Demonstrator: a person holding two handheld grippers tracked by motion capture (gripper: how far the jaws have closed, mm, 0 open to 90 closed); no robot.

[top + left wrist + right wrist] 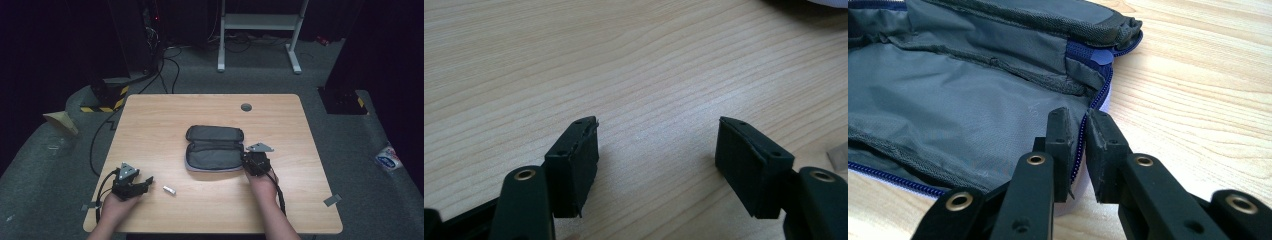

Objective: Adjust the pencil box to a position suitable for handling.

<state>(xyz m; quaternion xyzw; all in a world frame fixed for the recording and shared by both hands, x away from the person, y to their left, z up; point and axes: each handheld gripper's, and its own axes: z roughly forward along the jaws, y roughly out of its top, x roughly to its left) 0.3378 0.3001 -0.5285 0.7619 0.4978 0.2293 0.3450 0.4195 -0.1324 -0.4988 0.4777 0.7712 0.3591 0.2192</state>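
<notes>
High view, pouch: we see the open grey zip pouch (214,149) lying flat at the middle of the surface (165,112).
High view, right hand-held gripper (251,161): at the pouch's right end, on its near corner.
High view, left hand-held gripper (146,182): near the surface's front left corner, well apart from the pouch; a small silvery piece (169,190) lies just beside it.
Left gripper view: we find the left hand-held gripper (656,150) with jaws apart over bare wood, nothing between them.
Right gripper view: we see the right hand-held gripper (1077,131) clamped on the pouch's (948,95) blue-zippered edge (1082,134).
</notes>
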